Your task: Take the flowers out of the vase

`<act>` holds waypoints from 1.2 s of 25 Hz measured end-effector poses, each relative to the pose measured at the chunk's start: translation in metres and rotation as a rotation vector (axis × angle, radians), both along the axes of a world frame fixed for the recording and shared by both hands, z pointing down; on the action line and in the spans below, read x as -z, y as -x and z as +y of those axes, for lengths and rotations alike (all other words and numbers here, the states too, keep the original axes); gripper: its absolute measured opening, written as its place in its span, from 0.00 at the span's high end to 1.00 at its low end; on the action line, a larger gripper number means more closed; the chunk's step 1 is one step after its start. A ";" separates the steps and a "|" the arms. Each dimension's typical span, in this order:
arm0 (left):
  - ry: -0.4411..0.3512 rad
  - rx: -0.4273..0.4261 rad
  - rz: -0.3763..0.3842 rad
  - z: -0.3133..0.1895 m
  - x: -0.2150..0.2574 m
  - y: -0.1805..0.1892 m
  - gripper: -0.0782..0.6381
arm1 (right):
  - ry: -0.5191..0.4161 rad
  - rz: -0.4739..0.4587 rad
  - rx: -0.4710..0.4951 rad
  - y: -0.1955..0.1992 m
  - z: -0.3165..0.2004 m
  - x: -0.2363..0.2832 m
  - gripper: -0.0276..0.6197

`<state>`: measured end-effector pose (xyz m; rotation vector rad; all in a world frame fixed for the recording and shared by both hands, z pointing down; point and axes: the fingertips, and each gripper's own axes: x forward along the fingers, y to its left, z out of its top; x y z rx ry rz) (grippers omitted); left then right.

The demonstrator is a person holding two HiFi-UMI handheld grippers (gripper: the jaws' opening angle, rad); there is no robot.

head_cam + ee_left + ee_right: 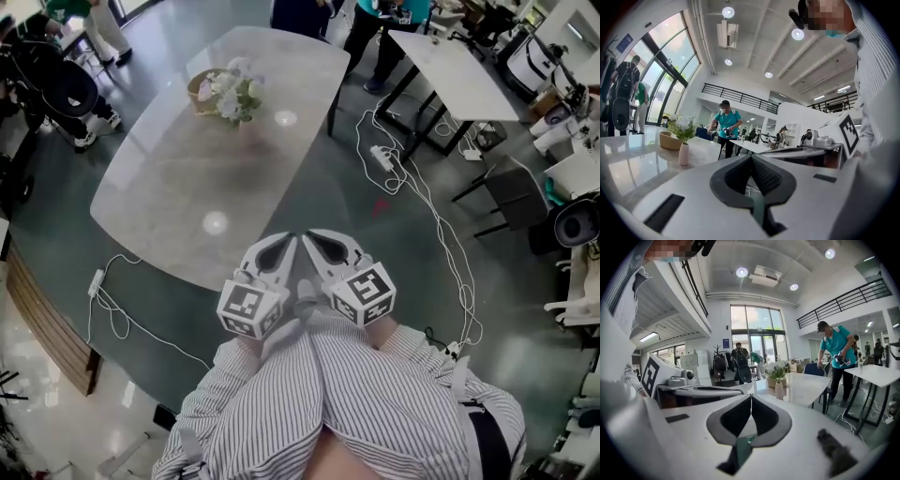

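In the head view the table [178,197] runs from centre toward 11 o'clock; at its far end the flowers [236,96] stand in the vase [684,153], a bowl [199,86] just beside at 9 o'clock. The left gripper [284,242] and right gripper [315,238] sit side by side at 6 o'clock, a second table [459,75] at 2 o'clock

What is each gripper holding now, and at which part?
Nothing. The left gripper and the right gripper are both shut and empty; the flowers stand in the vase across the table.
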<state>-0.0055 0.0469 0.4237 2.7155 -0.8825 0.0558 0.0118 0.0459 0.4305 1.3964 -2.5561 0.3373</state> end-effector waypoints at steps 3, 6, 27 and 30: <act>-0.008 0.014 0.000 -0.029 0.006 -0.016 0.87 | -0.005 -0.011 0.006 -0.017 -0.032 0.005 0.93; -0.010 0.026 -0.006 -0.056 0.006 -0.030 0.87 | -0.017 -0.023 0.020 -0.029 -0.062 0.007 0.93; 0.060 0.129 -0.008 -0.120 -0.013 -0.076 0.87 | 0.032 -0.071 0.091 -0.081 -0.134 -0.014 0.93; 0.074 0.118 -0.009 -0.122 -0.020 -0.080 0.87 | 0.043 -0.067 0.108 -0.077 -0.137 -0.018 0.93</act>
